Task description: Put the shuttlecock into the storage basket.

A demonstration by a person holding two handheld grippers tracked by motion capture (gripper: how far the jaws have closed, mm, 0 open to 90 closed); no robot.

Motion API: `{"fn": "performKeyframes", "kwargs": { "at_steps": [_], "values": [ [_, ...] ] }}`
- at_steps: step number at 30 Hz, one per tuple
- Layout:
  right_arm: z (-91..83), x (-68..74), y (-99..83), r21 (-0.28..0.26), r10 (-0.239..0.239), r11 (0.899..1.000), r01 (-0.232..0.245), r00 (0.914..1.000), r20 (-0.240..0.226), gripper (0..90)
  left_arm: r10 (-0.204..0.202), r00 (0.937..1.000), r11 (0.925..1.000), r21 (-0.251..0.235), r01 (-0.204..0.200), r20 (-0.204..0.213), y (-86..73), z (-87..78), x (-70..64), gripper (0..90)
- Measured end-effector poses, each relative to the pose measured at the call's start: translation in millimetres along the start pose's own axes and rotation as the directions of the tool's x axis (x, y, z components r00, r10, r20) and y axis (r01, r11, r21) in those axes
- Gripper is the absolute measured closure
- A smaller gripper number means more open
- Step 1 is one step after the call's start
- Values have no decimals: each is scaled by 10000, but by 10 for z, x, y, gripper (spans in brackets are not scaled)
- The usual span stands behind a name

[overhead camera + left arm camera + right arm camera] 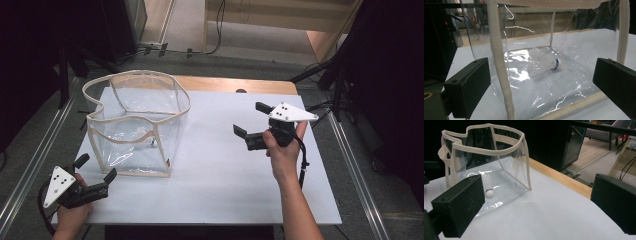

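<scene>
bag (145,125): soft, light, slippery film; grip cloth rim | shuttlecock (546,65) inside: fragile | left gripper (95,172), right gripper (250,120): wide open, empty

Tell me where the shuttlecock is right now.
The shuttlecock lies on its side on the floor of the clear bag, on the table's left half, ahead of the left gripper.

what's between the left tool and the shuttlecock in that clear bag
The clear plastic bag's near wall and its cream fabric-trimmed corner stand between the open left tool and the white feathered shuttlecock lying inside; only the open top gives access.
</scene>
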State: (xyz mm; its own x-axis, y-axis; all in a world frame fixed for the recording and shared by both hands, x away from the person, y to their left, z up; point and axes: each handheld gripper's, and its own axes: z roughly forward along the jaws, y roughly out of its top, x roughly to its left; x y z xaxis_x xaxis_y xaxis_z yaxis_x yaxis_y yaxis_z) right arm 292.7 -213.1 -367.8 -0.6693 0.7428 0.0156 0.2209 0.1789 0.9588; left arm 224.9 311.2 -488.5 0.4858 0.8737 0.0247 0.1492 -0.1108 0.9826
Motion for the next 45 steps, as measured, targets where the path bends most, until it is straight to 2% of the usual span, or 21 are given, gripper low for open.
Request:
{"fn": "performKeyframes", "kwargs": {
  "at_steps": [6,25,37,45],
  "values": [
    [-86,-43,-84,10,2,10000,-2,9996,265,0,5,10000,10000,3,-5,-21,0,1,-1,21],
    [-343,-144,-352,-188,445,9989,-432,9962,750,0,15,10000,10000,-1,-15,-57,-1,-1,-5,21],
    [-535,-204,-596,-467,795,9961,-749,9912,1062,0,5,10000,10000,8,-5,-77,-2,-1,-7,21],
    [-646,-231,-766,-333,808,9965,-771,9884,1283,0,7,10000,10000,9,-7,-93,-2,-2,-7,22]
  ]
}}
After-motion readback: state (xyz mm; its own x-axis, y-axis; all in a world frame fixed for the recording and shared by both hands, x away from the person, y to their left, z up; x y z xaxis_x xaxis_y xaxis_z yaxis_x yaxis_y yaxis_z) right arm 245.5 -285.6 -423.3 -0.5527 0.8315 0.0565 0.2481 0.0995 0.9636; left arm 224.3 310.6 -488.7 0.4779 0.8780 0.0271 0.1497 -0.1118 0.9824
